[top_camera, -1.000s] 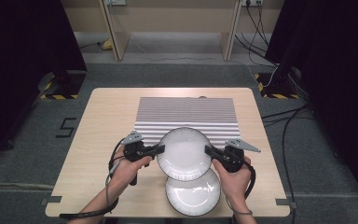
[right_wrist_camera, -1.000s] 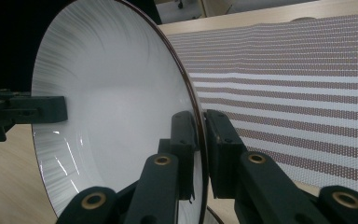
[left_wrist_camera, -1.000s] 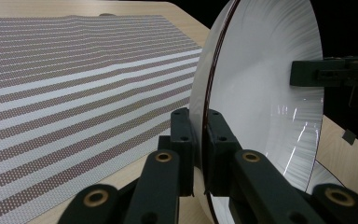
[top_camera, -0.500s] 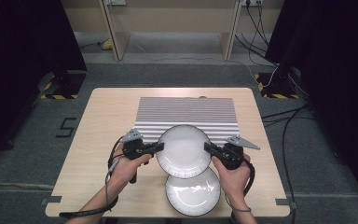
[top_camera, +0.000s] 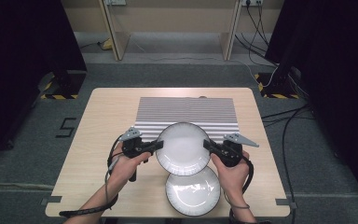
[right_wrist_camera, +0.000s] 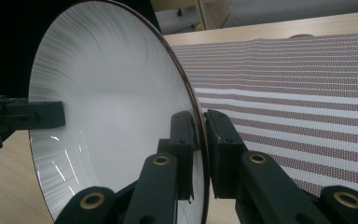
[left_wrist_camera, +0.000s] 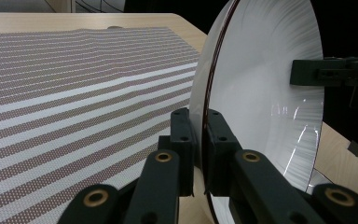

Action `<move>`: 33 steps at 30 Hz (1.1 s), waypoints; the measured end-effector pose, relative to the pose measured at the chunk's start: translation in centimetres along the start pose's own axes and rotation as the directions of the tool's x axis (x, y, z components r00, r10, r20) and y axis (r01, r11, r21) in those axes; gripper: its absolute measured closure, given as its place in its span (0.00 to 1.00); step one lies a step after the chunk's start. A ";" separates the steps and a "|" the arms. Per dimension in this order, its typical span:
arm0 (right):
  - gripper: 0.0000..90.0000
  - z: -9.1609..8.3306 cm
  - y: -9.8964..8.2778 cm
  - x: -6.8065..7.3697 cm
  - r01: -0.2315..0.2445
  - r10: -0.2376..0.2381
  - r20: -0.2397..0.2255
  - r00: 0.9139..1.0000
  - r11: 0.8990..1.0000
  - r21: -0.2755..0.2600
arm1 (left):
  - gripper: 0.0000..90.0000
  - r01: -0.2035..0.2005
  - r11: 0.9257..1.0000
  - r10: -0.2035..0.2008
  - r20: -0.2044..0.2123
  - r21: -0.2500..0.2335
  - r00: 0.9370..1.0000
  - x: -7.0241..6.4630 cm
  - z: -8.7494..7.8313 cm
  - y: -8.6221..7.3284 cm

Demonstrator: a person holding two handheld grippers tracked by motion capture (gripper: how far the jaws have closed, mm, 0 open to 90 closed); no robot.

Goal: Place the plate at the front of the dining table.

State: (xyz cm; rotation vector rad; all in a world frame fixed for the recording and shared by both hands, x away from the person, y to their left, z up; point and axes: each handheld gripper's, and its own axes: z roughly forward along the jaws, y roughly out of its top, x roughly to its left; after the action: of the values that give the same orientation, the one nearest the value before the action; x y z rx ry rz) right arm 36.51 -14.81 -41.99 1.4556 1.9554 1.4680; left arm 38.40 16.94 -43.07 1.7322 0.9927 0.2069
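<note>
Plate (top_camera: 182, 148) moved onto mat (top_camera: 186, 111) | left claw (top_camera: 156, 145), right claw (top_camera: 207, 144) clamped

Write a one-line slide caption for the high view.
Both grippers, left and right, clamp opposite rims of a white plate above a second plate.

The table (top_camera: 102, 121) is a light wooden one with rounded corners, and it stands on a grey carpet floor (top_camera: 28, 149). A striped placemat (top_camera: 186, 109) lies flat on the table, from the centre toward 12 o'clock; its stripes are white and dark and run from side to side. In the left gripper view the placemat (left_wrist_camera: 74, 93) shows a fine woven texture. A white plate with a dark rim (top_camera: 192, 191) lies on the bare wood at 6 o'clock, near the front edge, apart from the placemat.
</note>
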 end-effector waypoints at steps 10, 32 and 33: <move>0.90 0.7 0.4 0.0 0.007 -0.007 0.010 1.000 1.000 -0.002 | 0.92 0.004 1.000 -0.004 -0.009 -0.004 1.000 0.4 0.1 0.3; 0.90 1.6 1.0 0.0 0.014 -0.013 0.023 1.000 1.000 -0.012 | 0.92 0.023 1.000 -0.023 -0.018 -0.010 1.000 1.1 0.5 0.7; 0.90 1.6 1.1 0.0 0.015 -0.015 0.024 1.000 1.000 -0.012 | 0.92 0.024 1.000 -0.024 -0.018 -0.010 1.000 1.2 0.5 0.8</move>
State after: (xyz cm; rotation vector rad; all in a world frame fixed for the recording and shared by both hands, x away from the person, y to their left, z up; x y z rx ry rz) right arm 38.26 -13.94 -41.81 1.4438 1.9361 1.4469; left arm 39.83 17.35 -43.01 1.7113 1.0234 0.2125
